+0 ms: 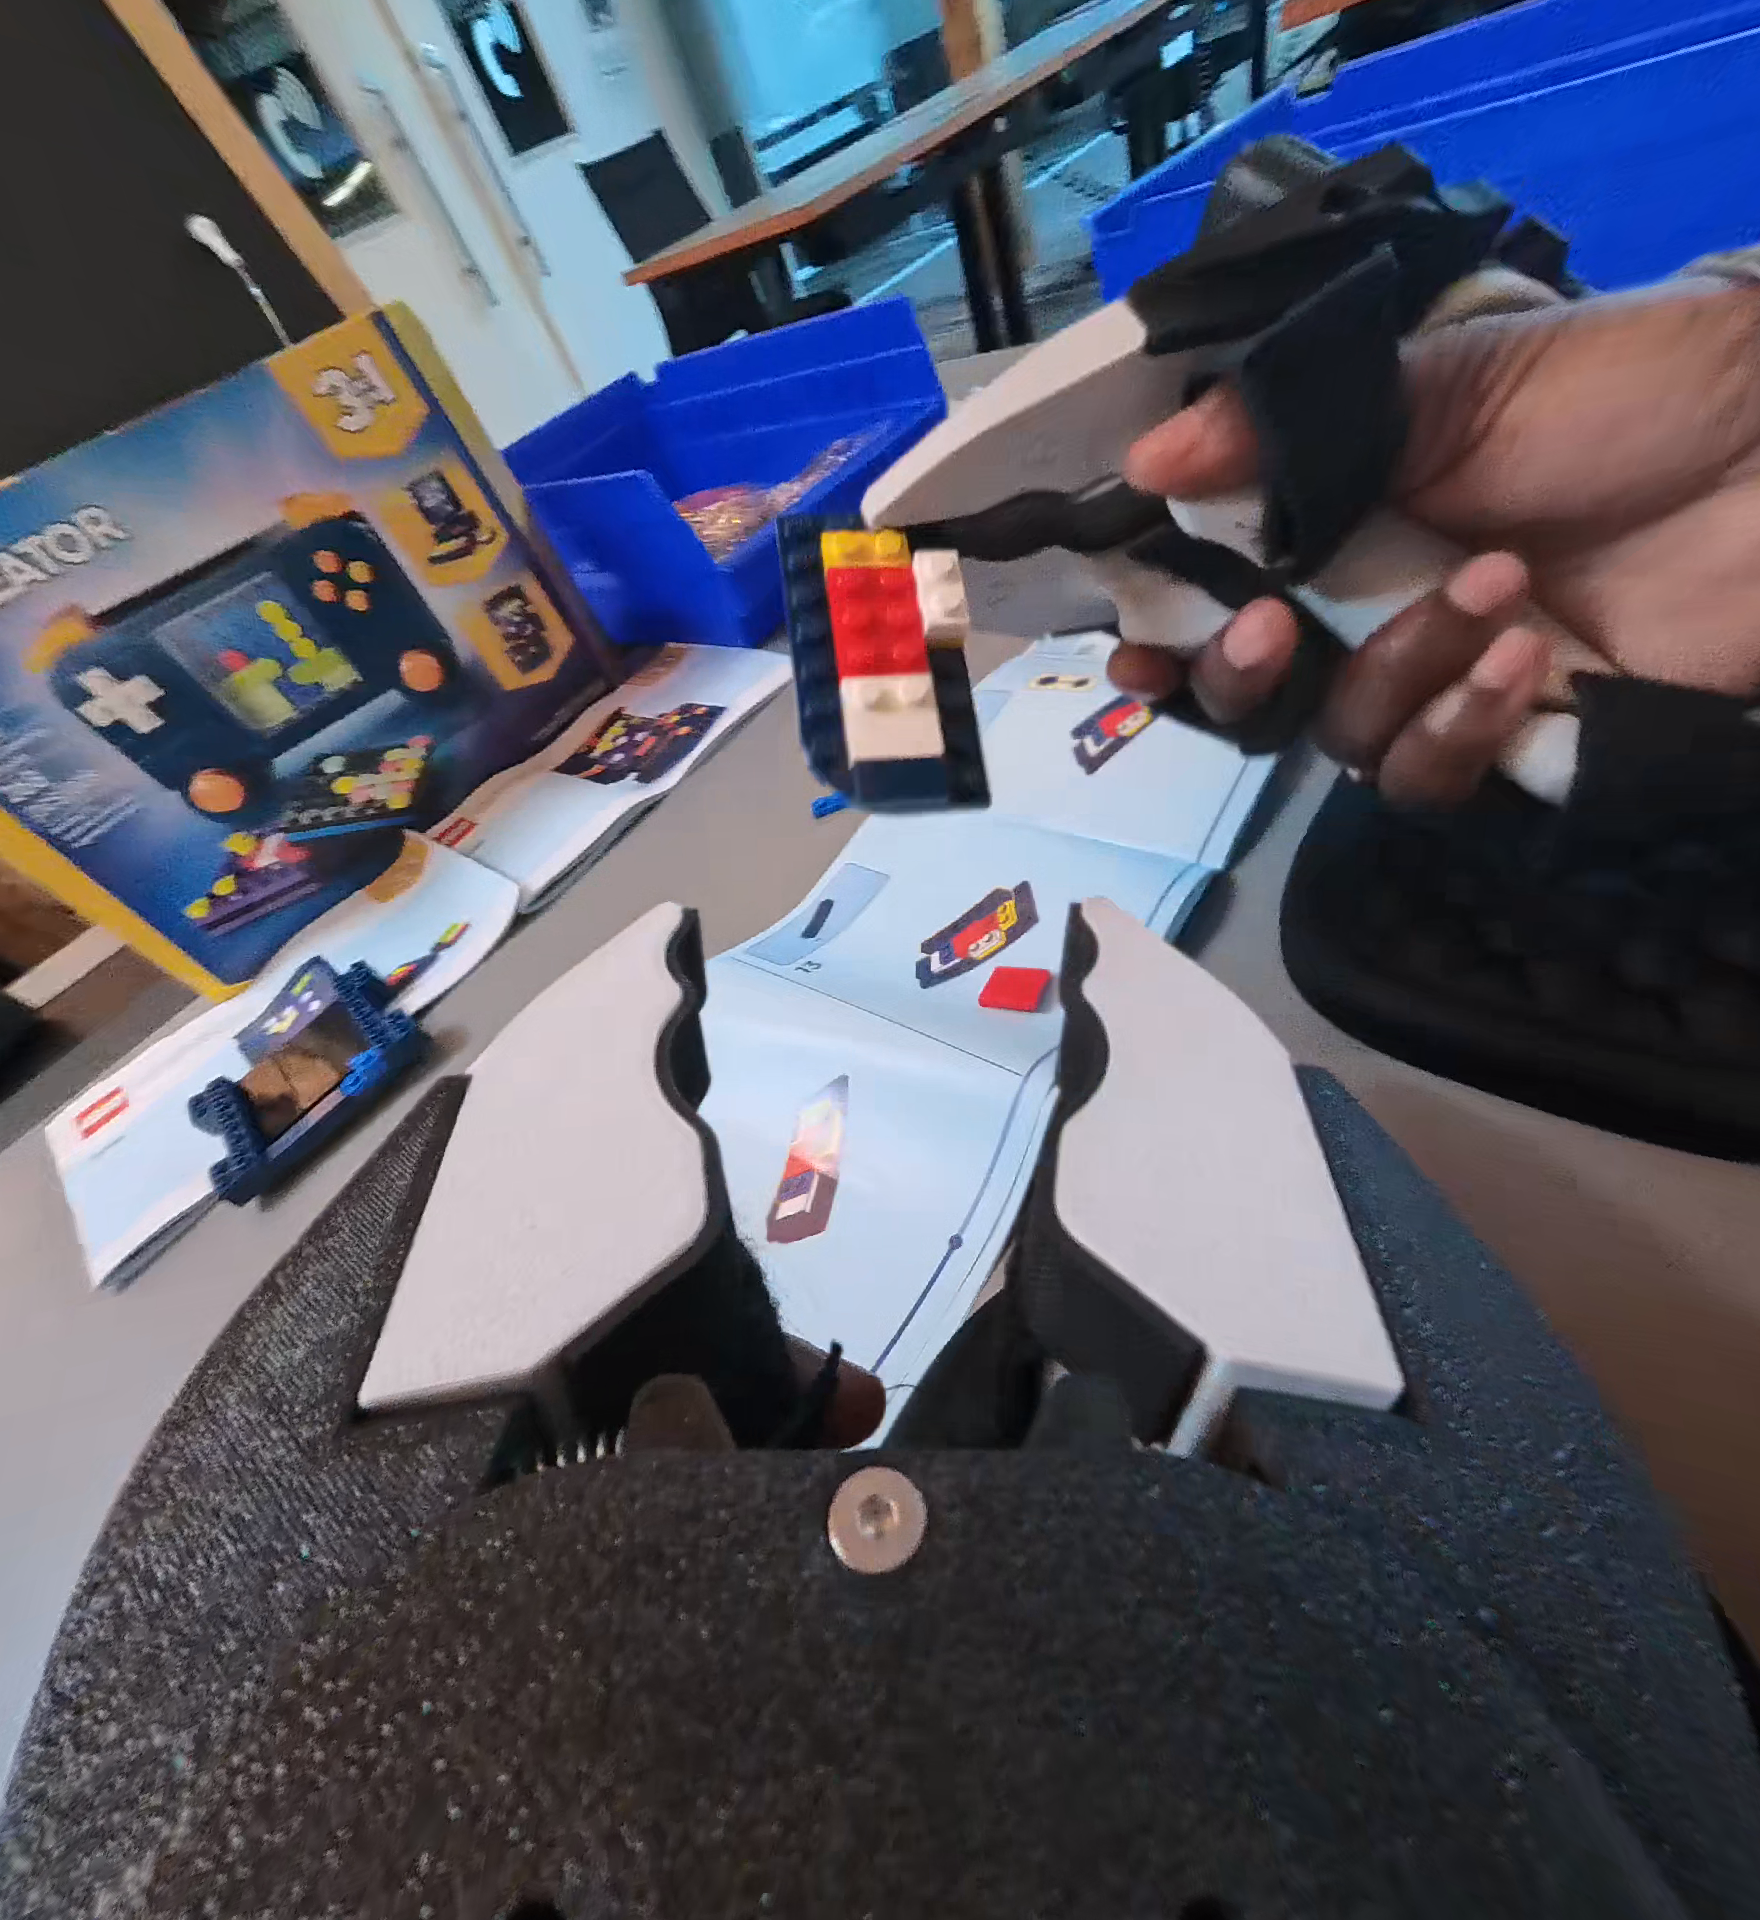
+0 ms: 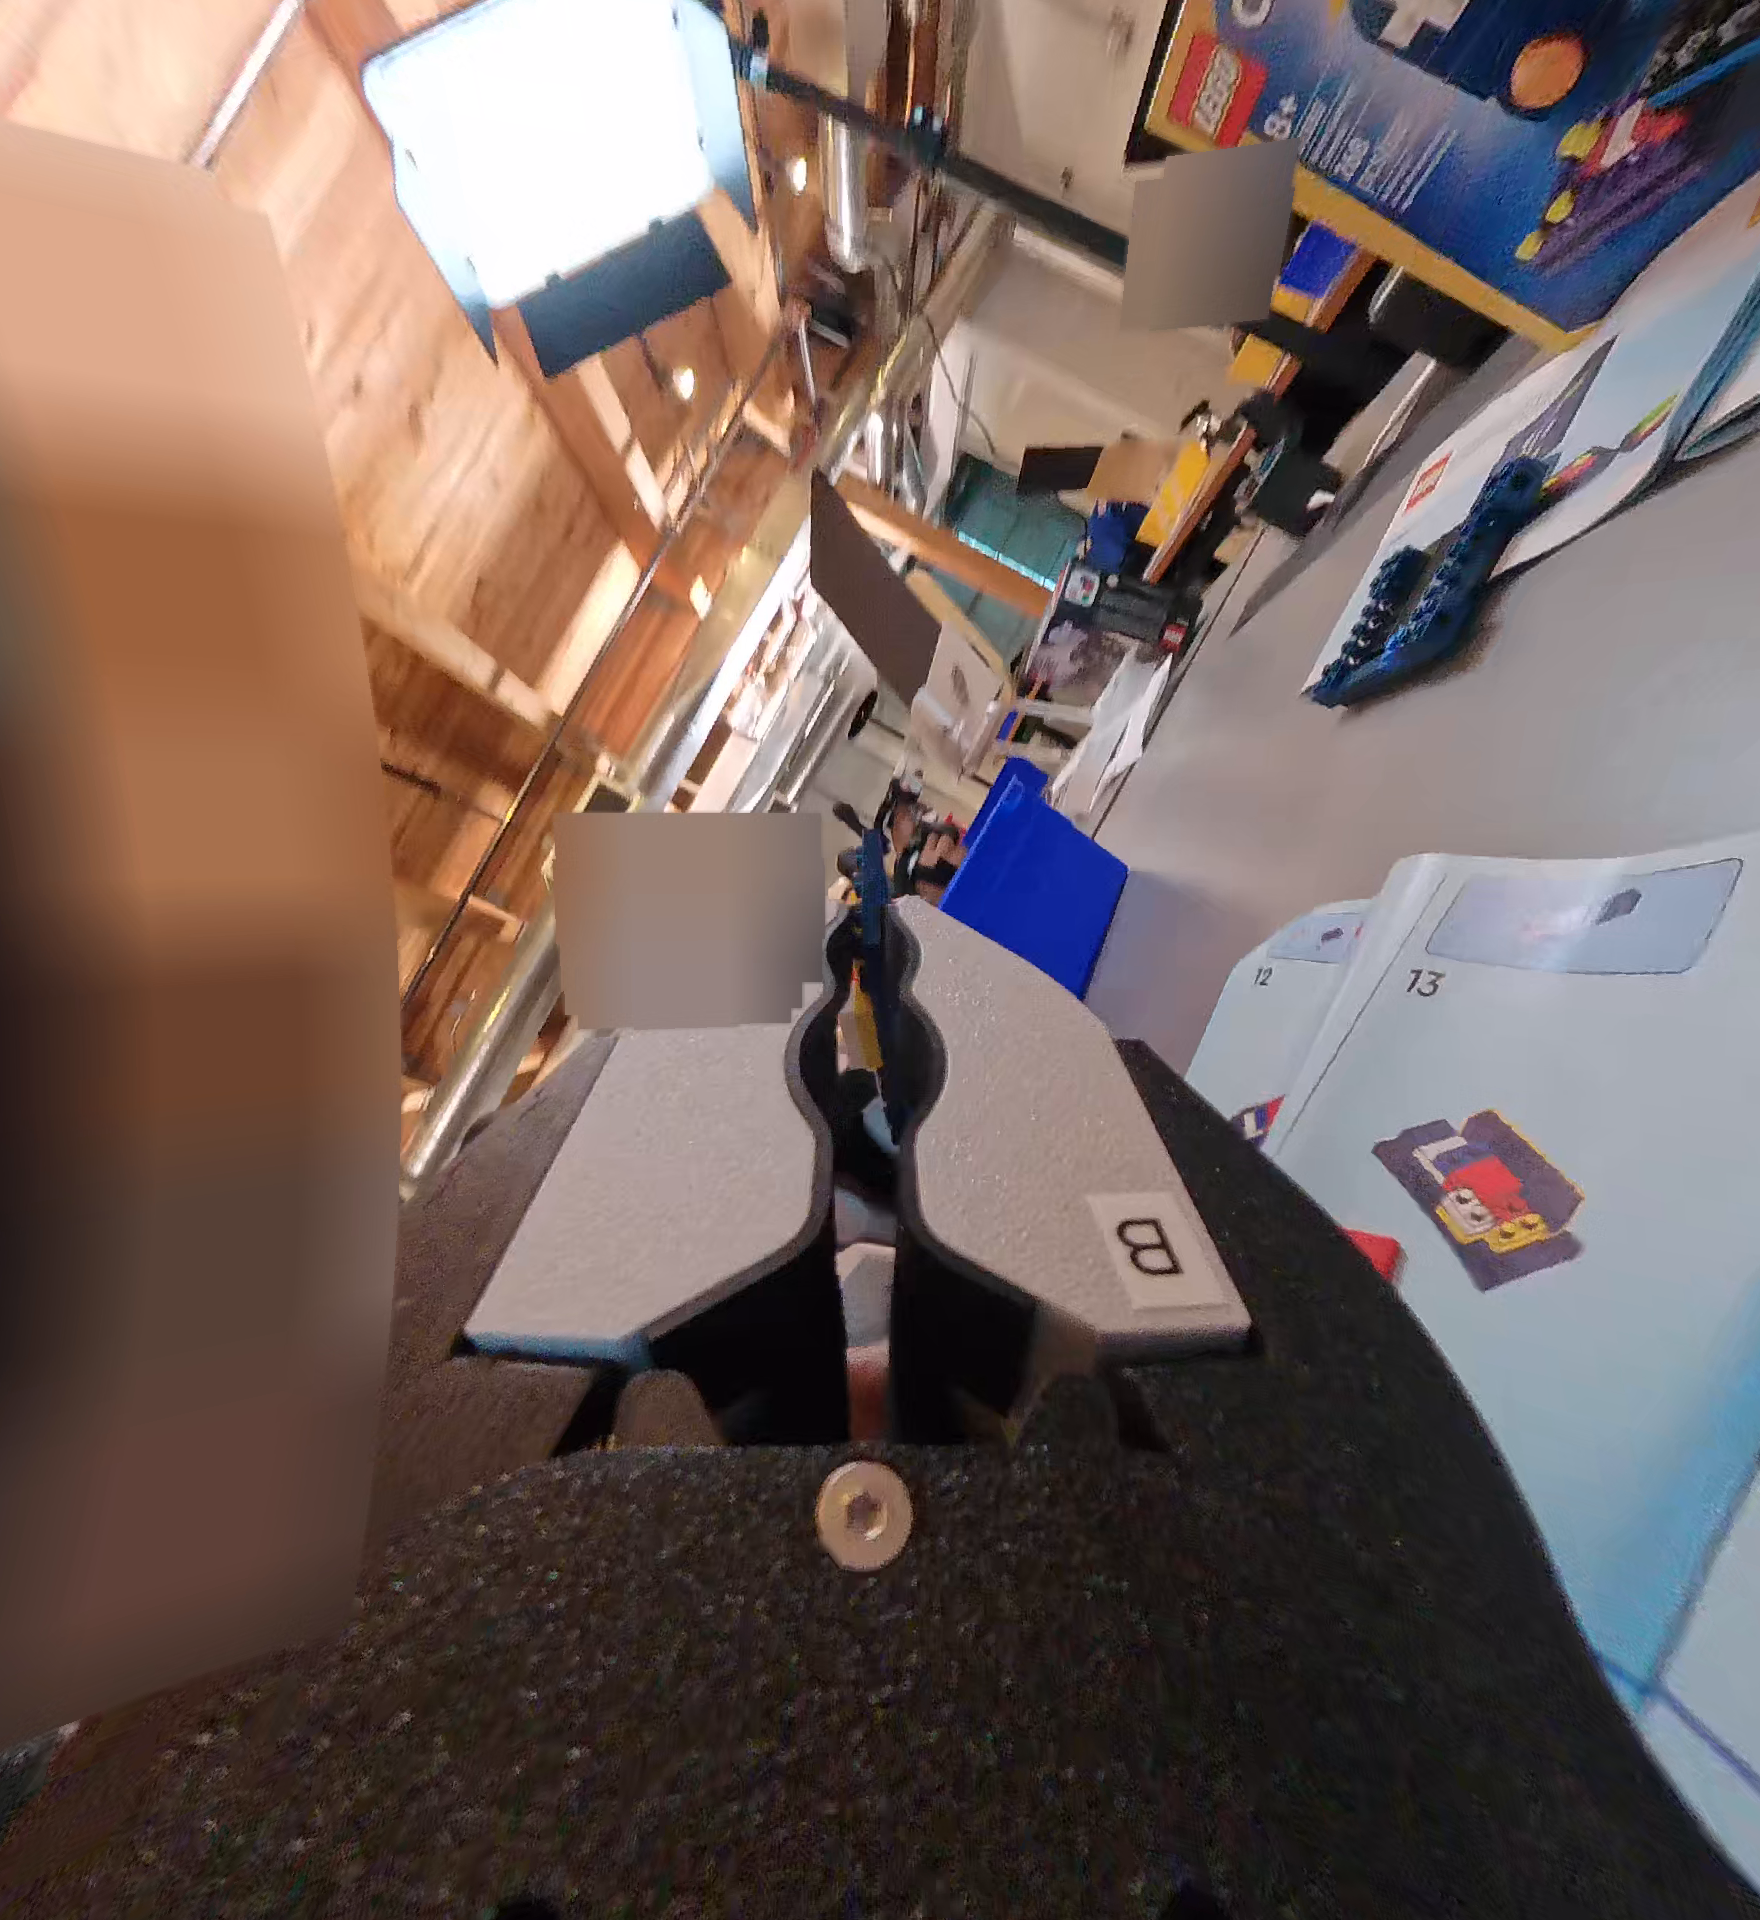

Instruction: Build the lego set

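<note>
Above an open pale-blue instruction booklet on the grey tabletop, the left gripper hovers with its two white fingers spread wide apart and nothing between them. A small flat red square tile lies on the booklet page just inside the right-hand fingertip, not touched by it.

Farther off and higher, the right gripper, gripped by a person's hand, is clamped on the top edge of a small brick assembly: a dark-blue plate carrying yellow, red and white bricks. The assembly hangs in the air, tilted, clear of the booklet. In the right wrist view the plate shows edge-on, pinched between the nearly closed fingers.

To the left stands a blue and yellow cardboard toy box, with two more booklets lying before it. A dark-blue brick frame rests on the nearer of those. Blue plastic bins sit behind, and a black mat lies at the right.
</note>
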A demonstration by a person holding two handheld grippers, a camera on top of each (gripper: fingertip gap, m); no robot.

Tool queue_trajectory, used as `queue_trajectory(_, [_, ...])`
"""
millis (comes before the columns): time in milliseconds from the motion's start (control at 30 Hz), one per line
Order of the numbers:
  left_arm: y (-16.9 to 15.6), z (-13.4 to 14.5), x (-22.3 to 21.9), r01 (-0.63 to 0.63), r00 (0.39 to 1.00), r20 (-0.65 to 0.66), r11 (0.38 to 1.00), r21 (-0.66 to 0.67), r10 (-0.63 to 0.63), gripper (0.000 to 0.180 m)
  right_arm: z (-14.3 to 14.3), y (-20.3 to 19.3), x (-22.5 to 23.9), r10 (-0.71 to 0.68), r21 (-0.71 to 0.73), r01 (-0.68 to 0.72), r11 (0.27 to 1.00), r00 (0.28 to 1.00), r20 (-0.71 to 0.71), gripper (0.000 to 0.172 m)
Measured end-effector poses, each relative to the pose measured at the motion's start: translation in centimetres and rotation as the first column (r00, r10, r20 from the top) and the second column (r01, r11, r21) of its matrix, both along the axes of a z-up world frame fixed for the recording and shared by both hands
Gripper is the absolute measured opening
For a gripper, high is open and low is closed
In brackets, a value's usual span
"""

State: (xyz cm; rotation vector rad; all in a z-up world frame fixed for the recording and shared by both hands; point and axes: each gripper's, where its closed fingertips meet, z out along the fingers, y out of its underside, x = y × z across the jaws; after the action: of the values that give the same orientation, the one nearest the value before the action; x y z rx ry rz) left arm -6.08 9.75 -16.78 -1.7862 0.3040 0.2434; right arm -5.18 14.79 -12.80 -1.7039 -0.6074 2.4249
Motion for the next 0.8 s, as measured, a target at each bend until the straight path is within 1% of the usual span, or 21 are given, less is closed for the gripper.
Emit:
queue_trajectory(100, [0.5,-0.4,0.2,-0.030,0.999,0.032,0.999,-0.030,0.031,0.067,-0.7,-1.4,-0.9,0.010,-0.110,-0.010,0.994,1.000,-0.005,0.005])
queue_trajectory(133, [0.7,-0.6,0.1,-0.037,0.999,0.039,0.998,-0.047,0.038,0.065,-0.9,-1.7,-1.2,0.021,-0.140,-0.022,0.990,1.000,-0.007,0.005])
queue_trajectory(167, [0.9,-0.6,0.0,-0.041,0.998,0.038,0.998,-0.052,0.043,0.057,-1.0,-2.0,-1.4,0.038,-0.156,-0.039,0.987,0.999,-0.010,0.005])
queue_trajectory(233, [0.9,0.3,-0.1,-0.027,0.999,0.044,1.000,0.002,0.027,0.040,-0.9,-2.3,-1.4,0.056,-0.140,-0.056,0.988,0.998,-0.011,0.005])
queue_trajectory(267, [0.8,0.6,-0.1,-0.014,0.998,0.053,1.000,0.020,0.013,0.036,-0.8,-2.4,-1.3,0.058,-0.123,-0.058,0.991,0.998,-0.006,0.005])
queue_trajectory(333, [0.6,0.5,0.1,0.024,0.995,0.094,1.000,0.013,-0.025,0.034,-0.7,-2.6,-1.0,0.082,-0.087,-0.081,0.993,0.997,0.001,0.005])
queue_trajectory(400, [0.3,0.9,0.5,0.084,0.984,0.153,0.996,0.040,-0.089,0.024,-0.3,-3.0,-0.4,0.152,-0.034,-0.153,0.988,0.988,-0.021,0.008])
queue_trajectory(433, [0.1,1.3,0.6,0.116,0.975,0.186,0.992,0.053,-0.124,0.024,-0.2,-3.3,-0.1,0.203,0.022,-0.203,0.979,0.979,-0.020,0.020])
queue_trajectory(467, [-0.1,1.5,1.0,0.168,0.961,0.214,0.984,0.055,-0.176,0.024,0.1,-3.7,0.5,0.267,0.109,-0.263,0.959,0.963,-0.030,0.035])
queue_trajectory(500, [-0.4,1.6,1.2,0.211,0.945,0.244,0.976,0.053,-0.218,0.024,0.2,-4.1,1.0,0.325,0.225,-0.311,0.923,0.945,-0.026,0.034])
queue_trajectory(533, [-0.6,1.5,1.4,0.243,0.927,0.284,0.969,0.049,-0.246,0.024,-0.2,-4.4,1.3,0.363,0.358,-0.344,0.868,0.932,0.013,0.041])
queue_trajectory(567, [-0.7,1.5,1.7,0.281,0.904,0.324,0.959,0.048,-0.281,0.024,-0.9,-4.7,1.5,0.393,0.510,-0.372,0.776,0.917,0.071,0.055])
queue_trajectory(600, [-0.8,1.4,1.9,0.316,0.878,0.363,0.948,0.047,-0.311,0.024,-1.7,-4.8,1.5,0.396,0.661,-0.380,0.647,0.908,0.135,0.060])
queue_trajectory(633, [-0.9,1.3,2.1,0.342,0.856,0.399,0.939,0.041,-0.329,0.024,-2.5,-4.7,1.2,0.369,0.781,-0.363,0.507,0.911,0.184,0.072])
queue_trajectory(667, [-0.9,1.2,2.3,0.366,0.840,0.419,0.930,0.032,-0.345,0.024,-2.7,-4.5,0.8,0.348,0.866,-0.339,0.369,0.914,0.210,0.084])
queue_trajectory(700, [-0.8,1.0,2.5,0.386,0.831,0.428,0.923,0.015,-0.355,0.024,-2.7,-4.6,0.6,0.343,0.919,-0.315,0.238,0.912,0.224,0.085])
queue_trajectory(733, [-0.8,0.7,2.6,0.400,0.828,0.431,0.916,-0.006,-0.359,0.024,-2.5,-4.9,0.4,0.354,0.947,-0.295,0.126,0.905,0.235,0.083])
queue_trajectory(800, [-0.7,0.1,3.2,0.430,0.826,0.423,0.901,-0.048,-0.372,0.024,-2.8,-5.8,0.7,0.408,0.951,-0.304,-0.055,0.863,0.299,0.072])
